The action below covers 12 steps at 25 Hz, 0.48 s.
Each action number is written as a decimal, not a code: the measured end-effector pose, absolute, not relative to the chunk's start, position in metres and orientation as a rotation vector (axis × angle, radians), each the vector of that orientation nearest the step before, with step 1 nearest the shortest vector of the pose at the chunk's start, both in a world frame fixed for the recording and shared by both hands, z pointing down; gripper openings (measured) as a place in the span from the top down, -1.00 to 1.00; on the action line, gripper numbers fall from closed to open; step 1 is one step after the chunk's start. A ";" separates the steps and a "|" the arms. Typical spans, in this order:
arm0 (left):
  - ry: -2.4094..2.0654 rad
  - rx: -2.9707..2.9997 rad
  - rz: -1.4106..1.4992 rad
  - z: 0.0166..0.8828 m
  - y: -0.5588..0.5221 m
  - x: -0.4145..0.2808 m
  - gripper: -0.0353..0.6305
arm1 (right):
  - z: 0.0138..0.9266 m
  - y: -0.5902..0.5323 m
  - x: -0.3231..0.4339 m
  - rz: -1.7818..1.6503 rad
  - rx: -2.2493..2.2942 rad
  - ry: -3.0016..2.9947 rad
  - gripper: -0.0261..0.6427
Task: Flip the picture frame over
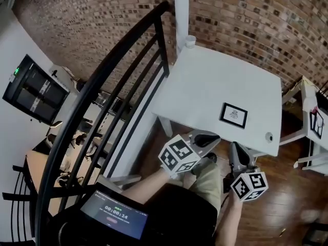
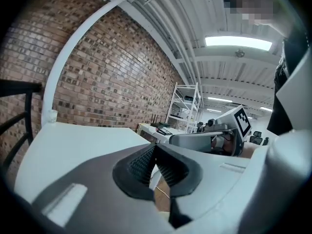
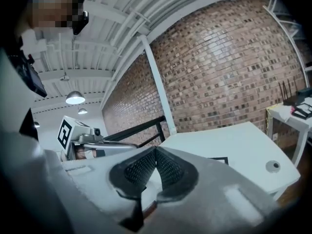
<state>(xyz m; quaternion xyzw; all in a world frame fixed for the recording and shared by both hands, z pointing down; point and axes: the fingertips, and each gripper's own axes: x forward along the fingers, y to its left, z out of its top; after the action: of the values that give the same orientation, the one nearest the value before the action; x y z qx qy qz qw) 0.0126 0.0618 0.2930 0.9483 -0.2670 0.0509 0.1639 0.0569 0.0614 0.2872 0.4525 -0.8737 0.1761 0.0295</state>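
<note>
- A dark screen (image 1: 114, 214) showing a timer is seen nearest, at the lower edge of the head view.
- The left gripper (image 2: 156, 149) is held clenched: its ribbed pads are pressed together at the tips, and nothing is gripped between them. It is carried at the end of an outstretched forearm above the person's knee, with its jaws pointed at the near edge of the white table (image 1: 215, 76), short of it and touching nothing.
- The right gripper (image 3: 155, 151) is likewise closed on nothing, pads met at the tips. It is held just beside the left one, on its right, and aimed up at the same table edge.
- The picture frame (image 1: 233, 115) is laid flat on the table near its front right corner, picture side up, apart from both grippers.
- A small round insert (image 1: 269, 137) is set in the tabletop just right of the frame.
- A white cup (image 1: 190, 40) is stood at the far corner.
- A brick wall (image 1: 246, 19) is seen behind.
</note>
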 end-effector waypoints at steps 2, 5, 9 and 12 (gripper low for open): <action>-0.760 2.727 0.141 0.287 0.076 0.012 0.86 | 0.283 0.078 0.050 0.535 1.390 -2.711 0.95; -0.751 2.754 0.135 0.279 0.097 0.012 0.86 | 0.278 0.101 0.045 0.533 1.402 -2.720 0.95; -0.767 2.765 0.100 0.270 0.120 0.006 0.86 | 0.275 0.127 0.037 0.484 1.405 -2.719 0.95; -0.793 2.774 0.060 0.262 0.133 0.004 0.86 | 0.276 0.143 0.035 0.438 1.418 -2.700 0.95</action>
<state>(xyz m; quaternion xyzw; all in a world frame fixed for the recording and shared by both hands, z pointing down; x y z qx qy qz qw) 0.0037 0.1331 0.2620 0.9534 -0.2726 0.0206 0.1277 0.0350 0.1435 0.2759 0.4600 -0.8760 0.1420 0.0305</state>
